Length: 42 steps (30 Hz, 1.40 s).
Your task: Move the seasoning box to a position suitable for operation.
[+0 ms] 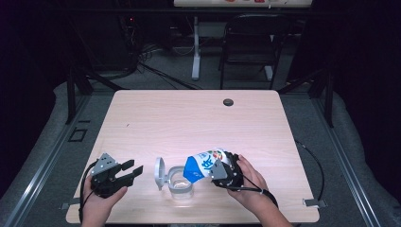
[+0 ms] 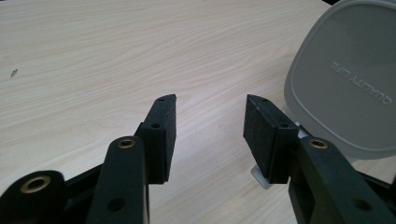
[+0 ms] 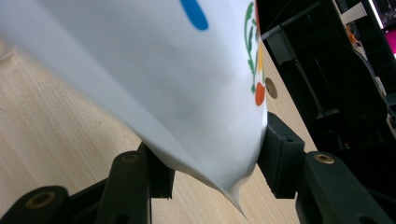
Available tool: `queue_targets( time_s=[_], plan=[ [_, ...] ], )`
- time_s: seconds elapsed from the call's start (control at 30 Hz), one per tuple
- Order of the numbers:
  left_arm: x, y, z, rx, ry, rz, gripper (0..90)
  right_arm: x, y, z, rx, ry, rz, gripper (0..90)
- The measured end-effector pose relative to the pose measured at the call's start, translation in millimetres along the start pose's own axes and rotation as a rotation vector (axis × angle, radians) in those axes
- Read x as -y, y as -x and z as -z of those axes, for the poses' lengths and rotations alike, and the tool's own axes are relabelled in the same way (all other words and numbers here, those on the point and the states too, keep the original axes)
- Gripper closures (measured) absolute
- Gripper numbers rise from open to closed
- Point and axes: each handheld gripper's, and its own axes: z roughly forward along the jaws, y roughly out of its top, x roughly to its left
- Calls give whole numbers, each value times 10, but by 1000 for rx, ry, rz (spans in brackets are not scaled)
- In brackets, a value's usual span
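Glossy white-blue pouch [image 1: 204, 164] is clamped by right gripper [image 1: 218, 171] over clear container [image 1: 181, 183], lid [image 2: 348, 74] lettering is seen from left gripper [image 2: 210, 135], spread empty.

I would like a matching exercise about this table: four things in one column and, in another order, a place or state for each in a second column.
Things:
1. left gripper
2. right gripper
3. clear container
4. grey lid

States:
A. standing up, hinged open
B. shut on the blue and white bag
C. open, nothing between the jaws
D. on the table, under the tilted bag's mouth

Pairs: 1-C, 2-B, 3-D, 4-A
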Motion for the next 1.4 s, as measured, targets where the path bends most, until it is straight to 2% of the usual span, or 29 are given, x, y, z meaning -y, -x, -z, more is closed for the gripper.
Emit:
queue_targets(
  time_s=[0.07, 0.1, 0.2, 0.33, 0.43, 0.47, 0.73, 0.8, 0.9, 1.03, 1.1, 1.27, 1.4],
  plan=[
    [1, 0, -3, -1, 0, 0, 549, -12, 5, 8, 3, -10, 16, 529],
    [1, -1, -3, -1, 0, 0, 549, -14, -4, 1, 3, 2, 6, 529],
    [2, -3, -3, -1, 2, 1, 549, -30, 4, 15, 8, -20, 35, 528],
    [2, -5, 1, -3, -3, 1, 548, -34, -12, -2, 11, -5, 28, 529],
    [1, -5, 1, -3, -4, 1, 548, -47, -4, 7, 13, -22, 55, 529],
    [2, -4, 0, -3, -4, 0, 548, -42, -16, -7, 16, -2, 45, 529],
    [4, -9, 0, -4, -5, 1, 548, -73, -21, -10, 31, 3, 72, 531],
    [4, -7, -2, -3, -5, 1, 548, -89, -14, 0, 31, -10, 90, 531],
    [4, -5, -2, -4, -11, 2, 548, -95, -20, -9, 41, 2, 85, 531],
    [6, -3, -7, -4, -2, 1, 547, -104, -23, -9, 50, 0, 107, 532],
    [5, -3, -6, -4, -2, 1, 547, -118, -20, 4, 60, -22, 131, 532],
    [4, -5, -4, -3, -2, 0, 547, -125, -25, 0, 71, -17, 136, 534],
    [3, -8, -1, -4, -2, -2, 546, -136, -28, -1, 84, -25, 161, 534]
  ],
)
